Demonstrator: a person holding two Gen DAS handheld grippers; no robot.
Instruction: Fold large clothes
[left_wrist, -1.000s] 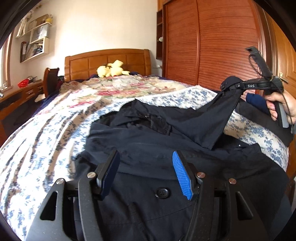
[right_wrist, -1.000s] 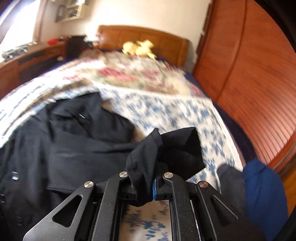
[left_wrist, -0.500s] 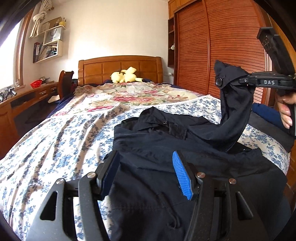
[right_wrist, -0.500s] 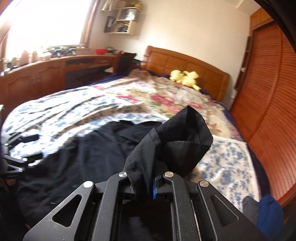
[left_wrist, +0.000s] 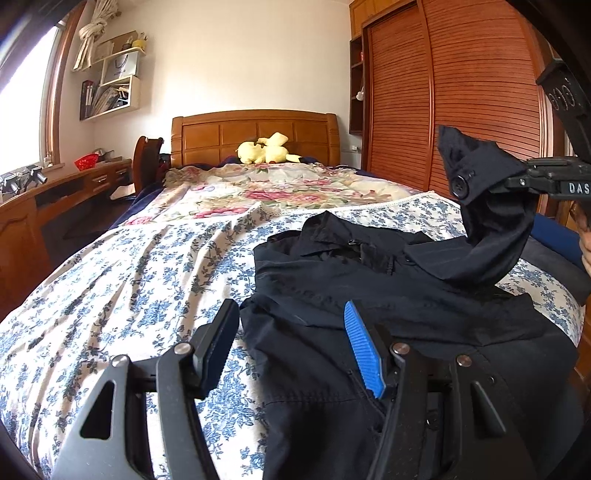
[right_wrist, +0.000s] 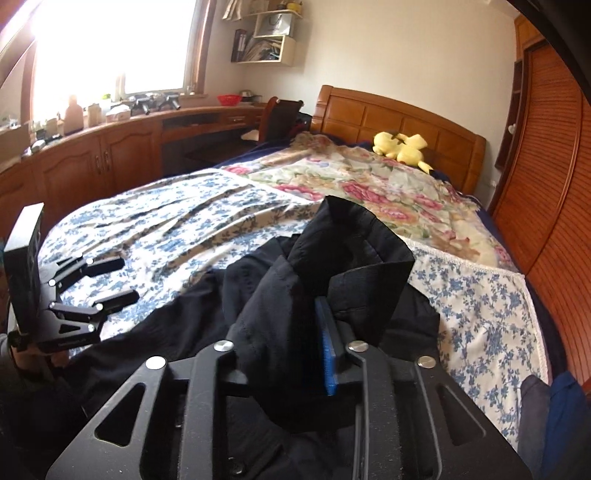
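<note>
Right hand-held gripper (right_wrist: 291, 354) clenched on the sleeve cuff (left_wrist: 480, 173) of the dark coat (left_wrist: 369, 295); cuff held up in the air w/ the sleeve drooping from it down to the coat's shoulder, above and to the right of the left hand-held gripper (left_wrist: 291, 343); a button shows on the raised cuff.

Left one's released, jaws wide apart, nothing between 'em; hovering over the coat's left edge, blue pad over the dark cloth, the other finger out over the floral sheet (left_wrist: 129, 277).

Coat itself lies spread on the bed (right_wrist: 399, 110), collar on the far side, front buttons near the cameras; body looks mostly flat, can't see any body fold made yet; near hem's hidden under the left hand-held gripper.

So, my read: early days; first sleeve is mid-fold, prob. about to be laid inward across the chest; after that the other sleeve (can't see it from here), then the body folded over itself; most of the job left.

Plush toy (left_wrist: 264, 147) up by the headboard, well apart from the coat; wardrobe (left_wrist: 461, 92) off to the right.
</note>
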